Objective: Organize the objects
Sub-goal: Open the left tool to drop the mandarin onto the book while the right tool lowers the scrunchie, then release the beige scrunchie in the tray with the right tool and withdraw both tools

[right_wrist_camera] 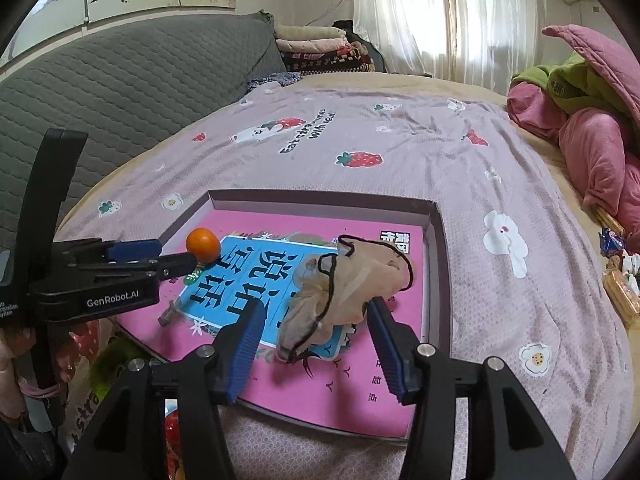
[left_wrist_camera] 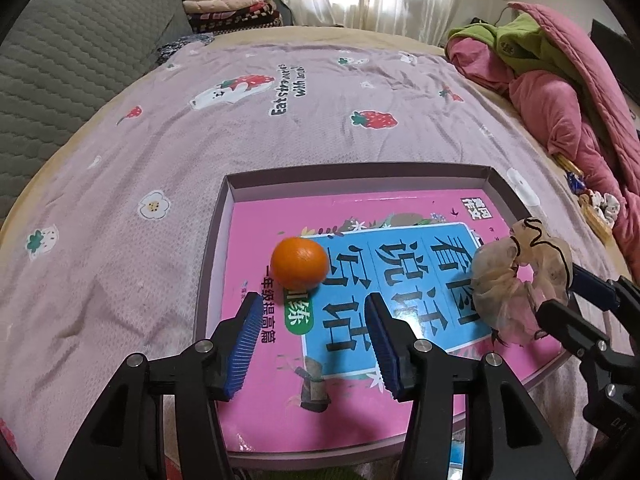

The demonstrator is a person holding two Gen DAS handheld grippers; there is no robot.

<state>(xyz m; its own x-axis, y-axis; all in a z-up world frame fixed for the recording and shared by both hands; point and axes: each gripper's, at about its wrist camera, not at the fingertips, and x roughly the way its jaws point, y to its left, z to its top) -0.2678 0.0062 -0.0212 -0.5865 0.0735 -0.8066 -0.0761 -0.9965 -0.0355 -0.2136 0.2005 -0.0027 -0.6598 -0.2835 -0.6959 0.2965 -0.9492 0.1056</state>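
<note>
A shallow box point(left_wrist_camera: 224, 216) on the bed holds a pink book point(left_wrist_camera: 360, 216). An orange tangerine point(left_wrist_camera: 300, 263) rests on the book, just ahead of my open, empty left gripper point(left_wrist_camera: 310, 320). A beige scrunchie point(left_wrist_camera: 516, 276) lies on the book's right side. In the right wrist view the scrunchie point(right_wrist_camera: 344, 284) lies between and just ahead of the open fingers of my right gripper point(right_wrist_camera: 316, 316). The left gripper point(right_wrist_camera: 160, 256) shows there beside the tangerine point(right_wrist_camera: 203, 245). The right gripper point(left_wrist_camera: 568, 292) shows at the right edge of the left wrist view.
The box point(right_wrist_camera: 434, 240) sits on a pink strawberry-print bedspread point(left_wrist_camera: 160, 152). Pink and green bedding point(left_wrist_camera: 560, 92) is piled at the right. Small snacks and items point(right_wrist_camera: 618, 272) lie at the right edge. A grey quilted headboard point(right_wrist_camera: 120, 92) stands on the left, with folded blankets point(left_wrist_camera: 232, 8) behind.
</note>
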